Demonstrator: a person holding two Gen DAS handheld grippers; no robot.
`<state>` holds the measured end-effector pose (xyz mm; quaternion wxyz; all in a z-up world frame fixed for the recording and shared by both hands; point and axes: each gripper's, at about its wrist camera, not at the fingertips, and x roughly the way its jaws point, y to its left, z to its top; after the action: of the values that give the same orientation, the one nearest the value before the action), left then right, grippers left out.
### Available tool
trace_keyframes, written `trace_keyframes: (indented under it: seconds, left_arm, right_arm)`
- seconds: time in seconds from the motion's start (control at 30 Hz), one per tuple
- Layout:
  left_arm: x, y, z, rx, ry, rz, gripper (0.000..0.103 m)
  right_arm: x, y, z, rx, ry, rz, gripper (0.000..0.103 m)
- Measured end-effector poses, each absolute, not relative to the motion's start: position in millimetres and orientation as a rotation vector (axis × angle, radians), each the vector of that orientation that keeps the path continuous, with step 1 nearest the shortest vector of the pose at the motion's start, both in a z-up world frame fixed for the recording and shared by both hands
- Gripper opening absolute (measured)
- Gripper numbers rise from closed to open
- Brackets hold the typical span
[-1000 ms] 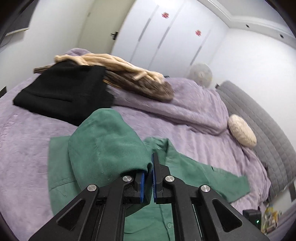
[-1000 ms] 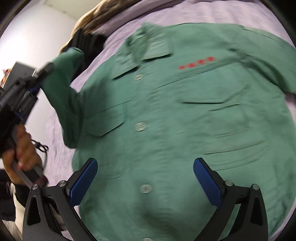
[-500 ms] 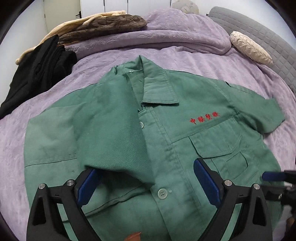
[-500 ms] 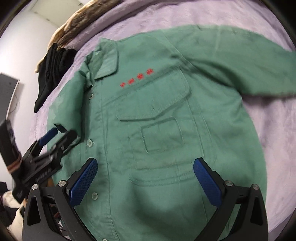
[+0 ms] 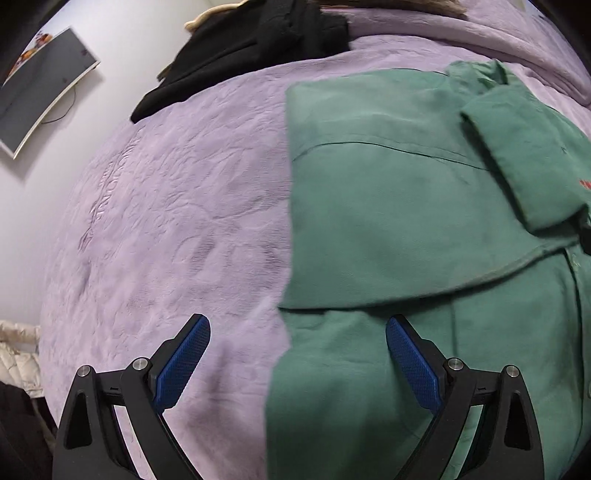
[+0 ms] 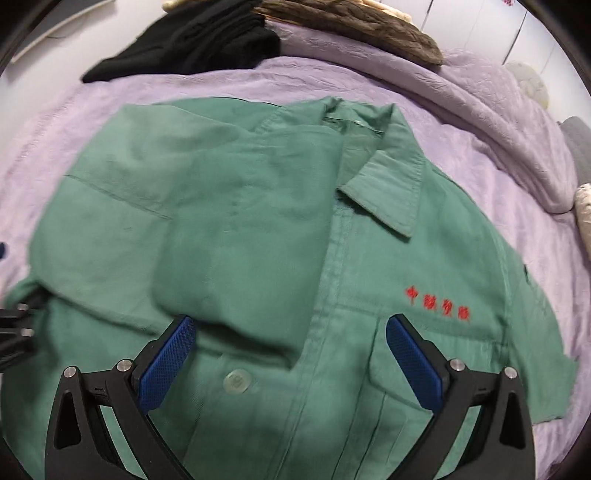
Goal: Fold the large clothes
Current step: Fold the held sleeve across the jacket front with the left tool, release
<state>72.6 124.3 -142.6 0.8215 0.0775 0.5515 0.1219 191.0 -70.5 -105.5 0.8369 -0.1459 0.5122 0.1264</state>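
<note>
**Operator:** Both grippers are empty right now. My left gripper (image 5: 297, 360) has its jaws spread wide, nothing between the blue pads; they have just been opening, letting go of the sleeve. It hangs over the near left edge of the green work shirt (image 6: 343, 258), one pad above the purple bedspread (image 5: 177, 206), the other above cloth. My right gripper (image 6: 290, 360) is spread just as wide over the placket, near a pale button (image 6: 236, 380).

**Observer:** Where does the shirt lie?

**Operator:** Flat on the bed, front up, collar (image 6: 384, 177) away from me. The left sleeve (image 6: 236, 273) is folded in across the chest. The right sleeve beyond the red embroidery (image 6: 437, 304) looks unfolded, so I judge that side comes next.

**Observer:** What worries you?

**Operator:** The folded sleeve sits loose and a bit puffed. If I drag the body while reaching over, it may slide back out. A pad could also pinch the plush bedspread along with the hem and pull everything askew. Further back, black clothing (image 6: 195, 40) and a brown garment (image 6: 354, 26) are piled well clear of the shirt.
</note>
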Motion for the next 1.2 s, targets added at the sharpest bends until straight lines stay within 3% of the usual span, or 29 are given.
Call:
trace_keyframes:
  seconds: [0.07, 0.13, 0.17, 0.27, 0.43, 0.57, 0.67, 0.8, 0.97, 1.2]
  left_arm:
    - [78, 132, -139, 0.142, 1.141, 0.284, 0.097]
    - [85, 139, -138, 0.12, 1.103, 0.314, 0.097]
    - [88, 143, -140, 0.115, 1.083, 0.333, 0.097]
    - [94, 159, -141, 0.063, 1.062, 0.397, 0.097]
    - [89, 180, -142, -0.04, 1.069, 0.364, 0.097]
    - [91, 174, -142, 0.022, 1.06, 0.351, 0.097]
    - [89, 178, -138, 0.009, 1.075, 0.303, 0.097]
    - [76, 178, -119, 0.051, 1.102, 0.175, 0.097]
    - [60, 181, -92, 0.027, 1.137, 0.063, 0.097]
    - [138, 185, -114, -0.174, 1.178, 0.012, 0.097]
  right_arm:
    - [201, -73, -112, -0.306, 1.094, 0.239, 0.098]
    - [206, -82, -102, -0.234, 1.065, 0.247, 0.072]
    - [209, -92, -97, -0.177, 1.051, 0.233, 0.069]
    - [219, -154, -91, 0.213, 1.058, 0.172, 0.068]
    - [209, -253, -144, 0.924, 1.112, 0.115, 0.068]
    - [186, -293, -165, 1.253, 1.05, 0.109, 0.07]
    - [178, -299, -160, 1.238, 1.075, 0.128, 0.071]
    - [169, -297, -151, 1.143, 1.109, 0.174, 0.079]
    - [159, -283, -150, 1.086, 1.142, 0.242, 0.08]
    - [177, -265, -147, 1.046, 1.127, 0.259, 0.08]
